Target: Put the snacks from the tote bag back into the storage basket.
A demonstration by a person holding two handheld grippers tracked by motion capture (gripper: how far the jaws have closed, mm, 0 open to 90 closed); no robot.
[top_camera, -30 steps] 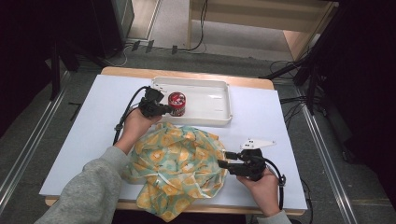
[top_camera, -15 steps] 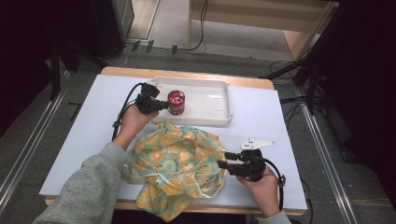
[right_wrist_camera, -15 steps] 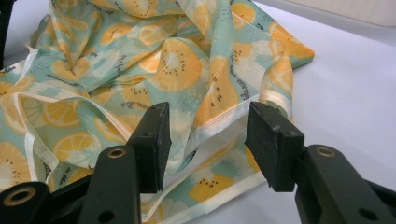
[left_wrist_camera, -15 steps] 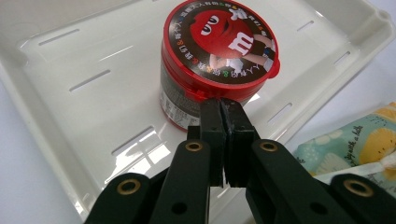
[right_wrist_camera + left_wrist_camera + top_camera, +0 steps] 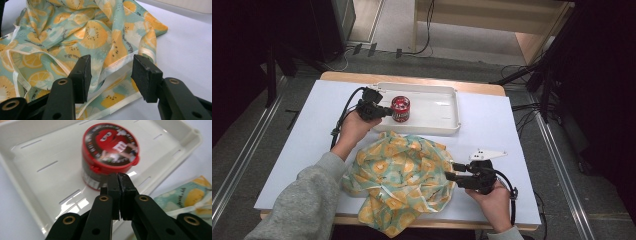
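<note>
A small red-lidded candy can [image 5: 400, 108] [image 5: 110, 147] stands upright in the left part of a white tray [image 5: 437, 107] [image 5: 37, 157]. My left gripper [image 5: 388, 112] [image 5: 118, 178] is shut with nothing between its jaws, its tips just short of the can's side. A crumpled cloth with an orange and kiwi print [image 5: 402, 175] [image 5: 95, 32] lies on the table's near half. My right gripper [image 5: 451, 176] [image 5: 112, 67] is open at the cloth's right edge, and a white hem of the cloth lies between its jaws.
The table is covered by a white sheet [image 5: 492, 125]. The cloth's near corner hangs over the front edge. Cables and dark stands sit on the floor beyond the table and to its right.
The left hand has shifted slightly beside the can, which stays in the tray. The right gripper and the cloth have not visibly moved.
</note>
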